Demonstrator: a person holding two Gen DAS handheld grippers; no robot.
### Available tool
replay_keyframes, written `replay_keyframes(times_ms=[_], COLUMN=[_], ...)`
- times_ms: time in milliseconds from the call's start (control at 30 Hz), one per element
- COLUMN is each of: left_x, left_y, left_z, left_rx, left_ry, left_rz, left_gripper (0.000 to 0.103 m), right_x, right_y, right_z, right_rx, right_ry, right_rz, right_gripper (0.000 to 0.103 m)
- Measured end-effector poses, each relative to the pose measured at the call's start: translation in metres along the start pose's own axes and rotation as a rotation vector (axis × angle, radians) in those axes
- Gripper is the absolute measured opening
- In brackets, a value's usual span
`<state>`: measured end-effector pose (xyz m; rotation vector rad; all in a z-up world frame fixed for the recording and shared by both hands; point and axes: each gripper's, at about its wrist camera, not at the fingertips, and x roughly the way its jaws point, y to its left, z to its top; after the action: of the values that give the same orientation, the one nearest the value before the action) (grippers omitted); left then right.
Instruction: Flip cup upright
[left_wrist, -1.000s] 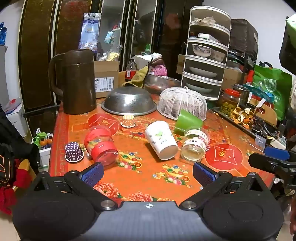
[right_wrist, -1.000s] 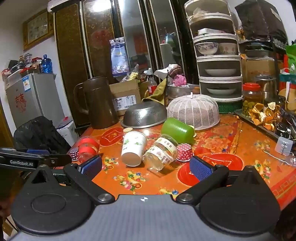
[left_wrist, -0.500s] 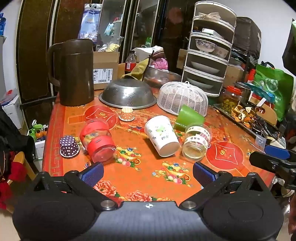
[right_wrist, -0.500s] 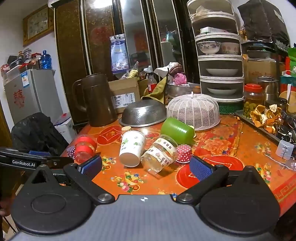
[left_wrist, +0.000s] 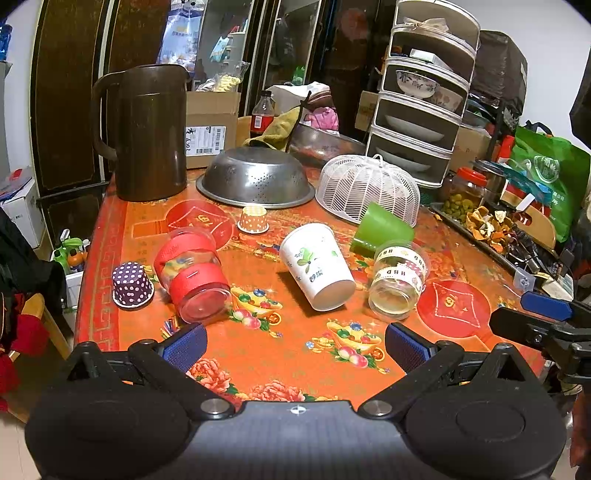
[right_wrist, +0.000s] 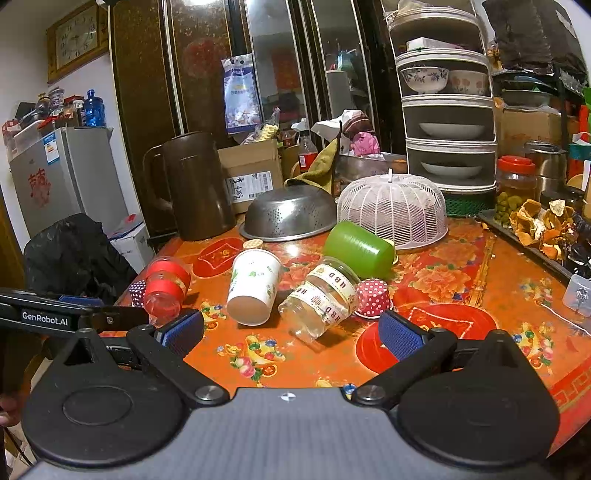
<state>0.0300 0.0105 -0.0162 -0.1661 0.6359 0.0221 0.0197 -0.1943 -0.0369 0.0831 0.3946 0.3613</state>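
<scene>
**Approach to a tipped cup, both grippers spread and empty**

Nearest the cameras, the left gripper (left_wrist: 295, 345) and the right gripper (right_wrist: 284, 330) are held low over the near edge of the table (left_wrist: 280, 365), each with its jaws spread wide and nothing between the blue pads (left_wrist: 184, 341).

Just beyond, several cups lie on their sides: a red-banded glass cup (left_wrist: 194, 275), a white paper cup (left_wrist: 317, 266) with its base turned toward the cameras, and a clear taped jar (left_wrist: 399, 277); a green cup (left_wrist: 380, 229) lies behind, touching the jar. Which one the task means cannot be told; the paper cup sits most centrally before the left gripper.

If it is the target, it should be taken across its mid-body, with a light squeeze so the thin wall is not crushed, then rotated until the base is set flat. The jar beside it should be kept clear of the sweep.

Farther back stand small baking cups, a steel colander (left_wrist: 255, 177), a white mesh cover (left_wrist: 369, 184) and a brown jug (left_wrist: 151, 133).
</scene>
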Motion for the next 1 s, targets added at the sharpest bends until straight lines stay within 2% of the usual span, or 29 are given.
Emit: replay_keyframes(times_ms=[1000], left_x=[-0.014], left_y=[-0.001], left_z=[-0.005], left_rx=[-0.018], left_ry=[-0.008], left_rz=[-0.006], left_gripper=[0.103], right_x=[-0.006], right_y=[0.008], right_z=[0.004], right_rx=[-0.032], right_ry=[0.013], right_rz=[0.009], right_gripper=[0.102])
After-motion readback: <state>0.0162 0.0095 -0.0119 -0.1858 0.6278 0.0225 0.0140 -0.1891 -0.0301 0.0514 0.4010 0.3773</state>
